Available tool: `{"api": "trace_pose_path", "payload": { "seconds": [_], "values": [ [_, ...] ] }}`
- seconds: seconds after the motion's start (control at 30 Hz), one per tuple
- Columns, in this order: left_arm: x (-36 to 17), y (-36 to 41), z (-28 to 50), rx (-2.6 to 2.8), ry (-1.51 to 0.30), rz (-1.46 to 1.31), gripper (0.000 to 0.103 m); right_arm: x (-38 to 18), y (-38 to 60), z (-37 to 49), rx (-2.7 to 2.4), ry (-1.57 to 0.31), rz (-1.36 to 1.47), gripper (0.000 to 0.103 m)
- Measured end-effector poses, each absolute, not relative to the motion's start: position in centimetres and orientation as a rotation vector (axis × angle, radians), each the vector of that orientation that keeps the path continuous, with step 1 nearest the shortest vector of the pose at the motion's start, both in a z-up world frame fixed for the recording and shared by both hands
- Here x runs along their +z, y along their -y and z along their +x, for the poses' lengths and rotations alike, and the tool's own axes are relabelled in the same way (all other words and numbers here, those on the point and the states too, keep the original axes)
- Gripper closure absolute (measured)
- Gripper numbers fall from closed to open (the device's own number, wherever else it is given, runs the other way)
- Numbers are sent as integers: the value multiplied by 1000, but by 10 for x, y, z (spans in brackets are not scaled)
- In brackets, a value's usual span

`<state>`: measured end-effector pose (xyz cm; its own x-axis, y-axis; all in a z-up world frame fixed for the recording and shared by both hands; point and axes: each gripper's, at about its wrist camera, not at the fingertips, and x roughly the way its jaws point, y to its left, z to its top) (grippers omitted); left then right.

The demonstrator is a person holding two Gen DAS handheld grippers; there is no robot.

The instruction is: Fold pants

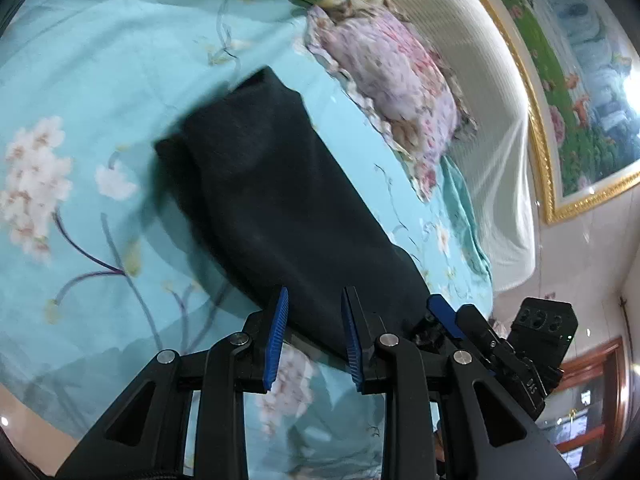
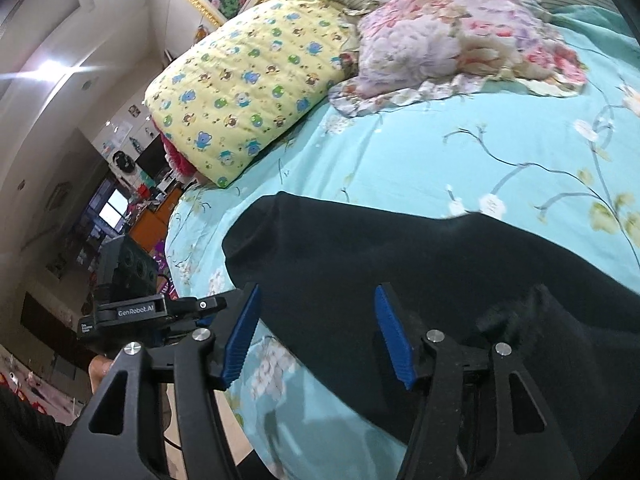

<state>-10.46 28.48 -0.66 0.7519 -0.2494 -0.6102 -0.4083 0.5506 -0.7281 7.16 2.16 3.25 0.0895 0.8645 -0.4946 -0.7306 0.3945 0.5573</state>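
Turquoise cotton printed with pale blossoms covers the bed [image 1: 100,80], and the dark pants [image 1: 280,200] lie folded across it in a long band. Up by the headboard sit a yellow cartoon-print pillow [image 2: 248,84] and a pink floral one [image 2: 452,36]. The left gripper [image 1: 314,336] and the right gripper [image 2: 316,336] both hover over the near edge of the pants, blue pads apart, gripping nothing.

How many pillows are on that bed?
2. A yellow cartoon-print pillow lies by the headboard, and a pink-and-lilac floral pillow lies beside it, touching it. More may sit outside the views.
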Motion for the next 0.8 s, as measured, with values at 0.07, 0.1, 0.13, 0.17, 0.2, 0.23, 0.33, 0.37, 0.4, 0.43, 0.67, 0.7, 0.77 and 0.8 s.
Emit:
{"api": "trace_pose_path", "payload": {
  "seconds": [0.07, 0.1, 0.13, 0.17, 0.2, 0.23, 0.33, 0.37, 0.4, 0.43, 0.67, 0.7, 0.77, 0.8],
  "values": [
    [-8, -291, -107, 122, -739, -1017, 72, 34, -29, 72, 1206, -879, 173, 43],
    [-8, -293, -107, 124, -737, -1026, 72, 35, -33, 73, 1211, -880, 169, 42],
    [-10, -295, -107, 131, -737, -1035, 72, 35, -36, 73, 1216, -881, 167, 42],
    [-11, -297, -108, 136, -736, -1043, 72, 35, -40, 73, 1221, -882, 163, 40],
    [-11, -298, -107, 139, -737, -1049, 72, 36, -42, 74, 1224, -884, 160, 39],
    [-12, -300, -107, 147, -740, -1051, 72, 36, -45, 75, 1226, -885, 156, 39],
    [-13, -306, -110, 162, -730, -1070, 72, 36, -53, 78, 1238, -891, 147, 39],
    [-13, -307, -109, 165, -727, -1074, 72, 36, -55, 79, 1240, -891, 143, 39],
    [-13, -307, -107, 169, -723, -1076, 72, 36, -58, 80, 1242, -892, 137, 39],
    [-12, -307, -108, 172, -718, -1078, 72, 36, -61, 82, 1245, -894, 134, 39],
    [-5, -310, -115, 227, -693, -1063, 53, 43, -85, 95, 1280, -891, 82, 38],
    [-8, -312, -114, 235, -694, -1070, 53, 44, -90, 97, 1284, -888, 69, 38],
    [-15, -316, -110, 241, -704, -1096, 53, 45, -102, 103, 1295, -884, 39, 37],
    [-17, -317, -109, 251, -708, -1101, 53, 45, -108, 106, 1302, -887, 25, 37]
  ]
}}
